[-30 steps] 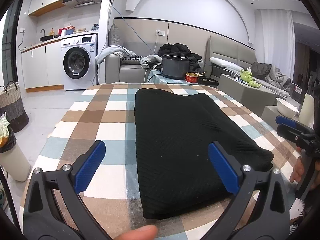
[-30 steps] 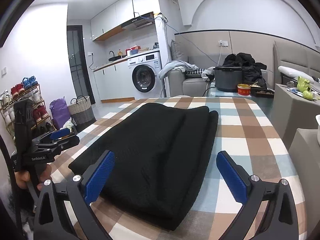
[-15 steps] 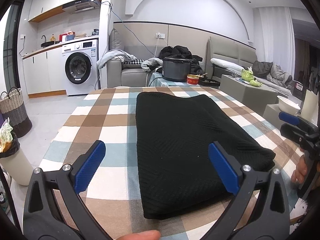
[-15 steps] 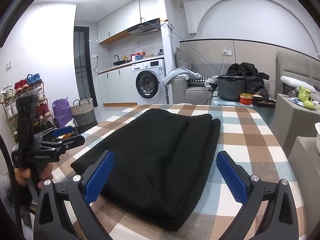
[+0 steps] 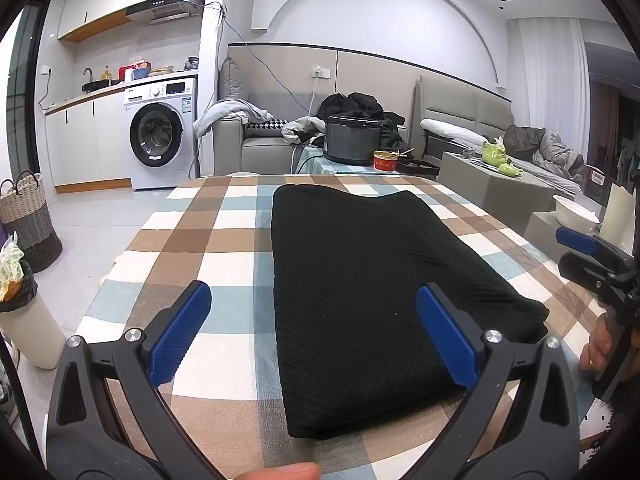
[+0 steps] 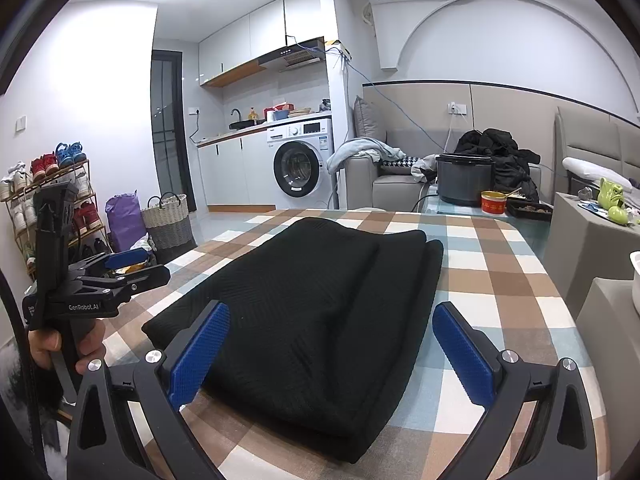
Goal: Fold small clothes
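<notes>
Both grippers hang with fingers spread wide, gripping nothing: the left gripper (image 5: 314, 336) fills the lower part of its own view, the right gripper (image 6: 330, 344) likewise; one folded black garment (image 5: 372, 292) lies lengthwise at the centre of the checked tablecloth (image 5: 224, 240). Only the right view shows the shoe rack (image 6: 48, 184) at left and the hand (image 6: 52, 348) holding the left tool; only the left view shows the bed at far right. One washing machine (image 5: 162, 132), one basket (image 6: 168, 216). The garment's near edge is partly hidden behind the blue fingers.
</notes>
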`<state>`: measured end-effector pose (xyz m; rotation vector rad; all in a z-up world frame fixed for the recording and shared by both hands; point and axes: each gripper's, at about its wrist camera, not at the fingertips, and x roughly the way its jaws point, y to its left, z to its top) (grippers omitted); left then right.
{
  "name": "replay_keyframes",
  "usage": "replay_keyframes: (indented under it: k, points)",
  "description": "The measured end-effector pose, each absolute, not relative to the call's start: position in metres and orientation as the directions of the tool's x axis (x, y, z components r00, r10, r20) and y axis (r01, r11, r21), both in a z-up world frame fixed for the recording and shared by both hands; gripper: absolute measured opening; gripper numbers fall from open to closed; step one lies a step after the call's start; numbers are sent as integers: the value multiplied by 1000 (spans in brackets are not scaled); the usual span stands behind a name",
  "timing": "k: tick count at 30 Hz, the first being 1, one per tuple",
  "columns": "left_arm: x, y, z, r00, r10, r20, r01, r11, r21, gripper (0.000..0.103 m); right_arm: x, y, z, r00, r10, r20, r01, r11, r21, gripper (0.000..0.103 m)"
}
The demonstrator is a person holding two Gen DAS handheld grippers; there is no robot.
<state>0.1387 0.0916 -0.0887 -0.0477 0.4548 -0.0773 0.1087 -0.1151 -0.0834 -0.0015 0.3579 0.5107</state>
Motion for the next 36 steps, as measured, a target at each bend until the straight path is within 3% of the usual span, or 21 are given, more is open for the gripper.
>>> replay_keyframes:
  k: [36]
  points:
    - [140, 94, -90, 894, -78, -441, 55, 996, -65, 102, 110, -114, -87, 811, 477, -338, -478, 874, 88, 103]
